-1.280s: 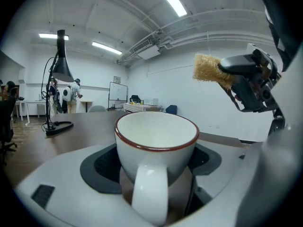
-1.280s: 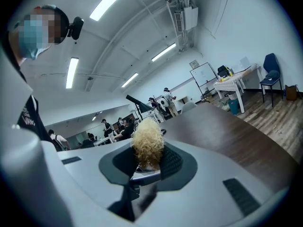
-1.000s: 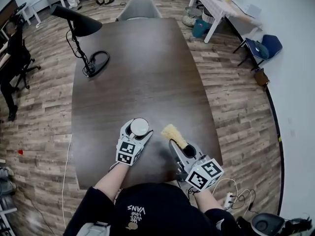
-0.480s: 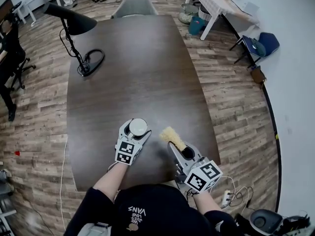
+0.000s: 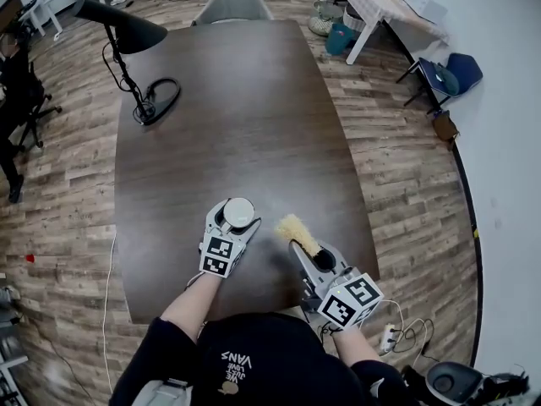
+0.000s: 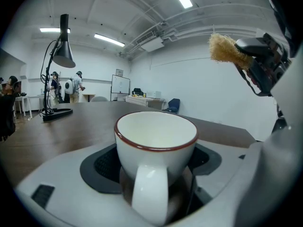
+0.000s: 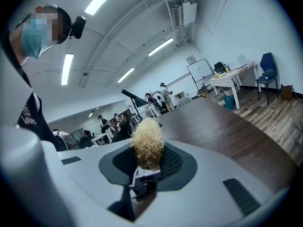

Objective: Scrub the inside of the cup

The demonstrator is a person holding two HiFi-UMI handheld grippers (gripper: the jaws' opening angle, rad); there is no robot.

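1. The left tool (image 5: 239,219) is closed on a white cup (image 6: 156,145) with a dark red rim. Its jaws press the lower body from both sides.
2. The cup stands upright with its mouth open upward. In the left gripper view its handle faces the camera and the inside looks bare and pale.
3. The right tool (image 5: 301,249) is clamped on the base of a pale yellow fibrous scrubber (image 5: 295,228), whose tuft sticks out past the jaws.
4. The scrubber is just to the right of the cup, near it but apart. In the left gripper view it sits higher than the rim, outside the cup.
5. Both tools are over the near end of the dark wooden table (image 5: 228,108).
6. Well apart, at the far left of the table, stands a black desk lamp (image 5: 127,32). A grey chair (image 5: 234,7) is at the far end.
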